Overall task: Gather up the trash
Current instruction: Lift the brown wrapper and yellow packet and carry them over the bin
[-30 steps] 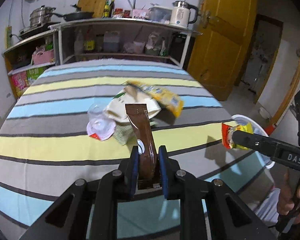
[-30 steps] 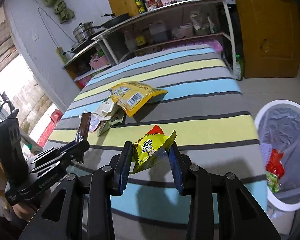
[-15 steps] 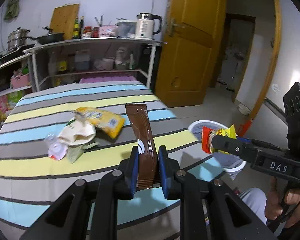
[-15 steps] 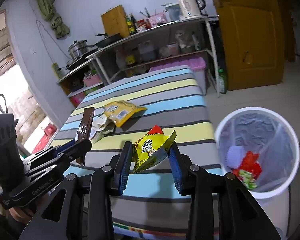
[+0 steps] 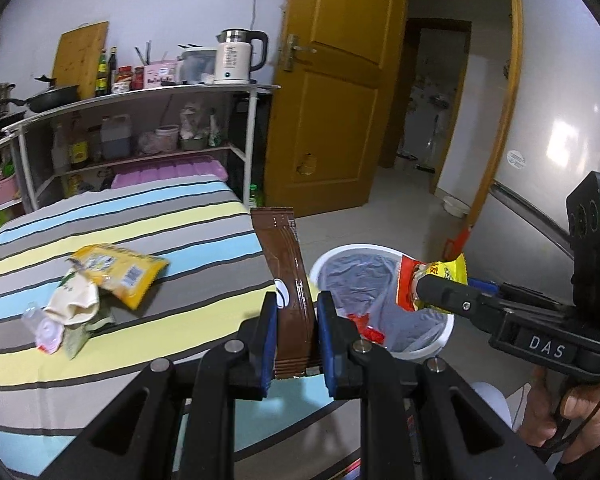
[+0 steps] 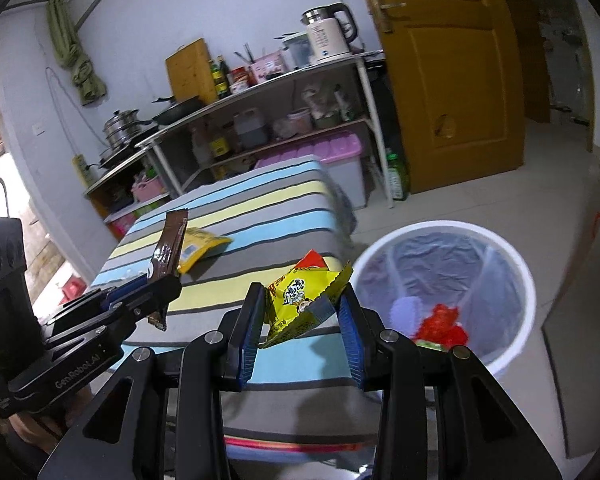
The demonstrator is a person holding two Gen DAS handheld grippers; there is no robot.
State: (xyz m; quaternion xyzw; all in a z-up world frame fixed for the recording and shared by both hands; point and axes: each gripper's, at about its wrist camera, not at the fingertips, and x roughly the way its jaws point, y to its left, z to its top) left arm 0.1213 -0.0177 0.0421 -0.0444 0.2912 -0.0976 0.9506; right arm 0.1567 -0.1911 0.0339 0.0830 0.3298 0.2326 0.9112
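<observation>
Lying at the far left of the left wrist view, a small heap of trash (image 5: 66, 312) sits on the striped tablecloth (image 5: 148, 236): a clear plastic scrap, a cream wrapper and a green one bunched together; just right of them, touching the cream one, rests a yellow snack bag (image 5: 120, 274) with a barcode facing up; further right the left gripper (image 5: 296, 320) is clenched on a long brown sachet (image 5: 285, 268), both blue pads pressing its lower end while the upper end stands up and leans a little to the left; right again, on the floor beside the table's edge, stands a white trash bin (image 5: 384, 304) lined with a clear bag, red wrappers lying in its bottom; over the bin's right rim the right gripper (image 5: 414, 290) grasps a yellow and red snack packet (image 5: 432, 280), crumpled between its pads; at the far right a hand (image 5: 568, 408) grips that tool's handle. In the right wrist view the same packet (image 6: 302, 298) sits pinched between the pads, with the bin (image 6: 452, 292) to its right.
</observation>
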